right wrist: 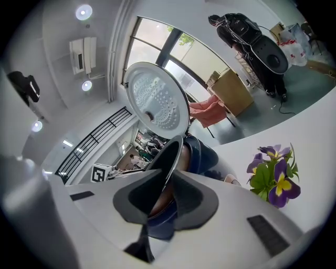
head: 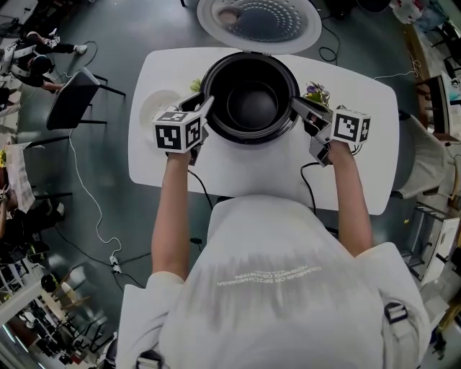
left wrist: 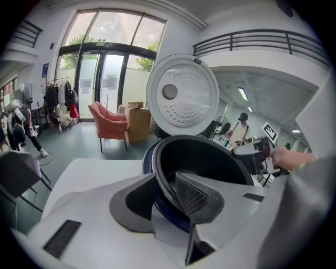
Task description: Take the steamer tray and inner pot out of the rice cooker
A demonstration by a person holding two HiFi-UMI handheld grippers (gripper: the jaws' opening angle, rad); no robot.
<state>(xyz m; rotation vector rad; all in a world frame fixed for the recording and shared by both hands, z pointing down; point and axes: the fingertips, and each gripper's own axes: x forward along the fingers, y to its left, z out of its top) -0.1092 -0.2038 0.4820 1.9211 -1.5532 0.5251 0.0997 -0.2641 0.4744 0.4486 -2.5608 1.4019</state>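
The rice cooker (head: 287,128) stands on the white table (head: 238,173) with its lid (head: 259,21) swung up and back. The black inner pot (head: 252,101) sits in it, and its inside looks empty. My left gripper (head: 205,108) is at the pot's left rim. In the left gripper view that gripper (left wrist: 165,194) has one pad inside the pot (left wrist: 210,157) and one outside, pinching the rim. My right gripper (head: 299,104) is at the right rim. In the right gripper view the pot's thin edge (right wrist: 176,152) runs between that gripper's (right wrist: 165,194) pads. A white round tray (head: 160,107) lies left of the cooker.
Purple and yellow flowers (head: 315,94) stand just right of the cooker, close to my right gripper (right wrist: 275,176). Power cables (head: 310,187) trail over the table's near edge. A chair (head: 72,101) stands on the floor to the left. The lid (left wrist: 181,94) rises behind the pot.
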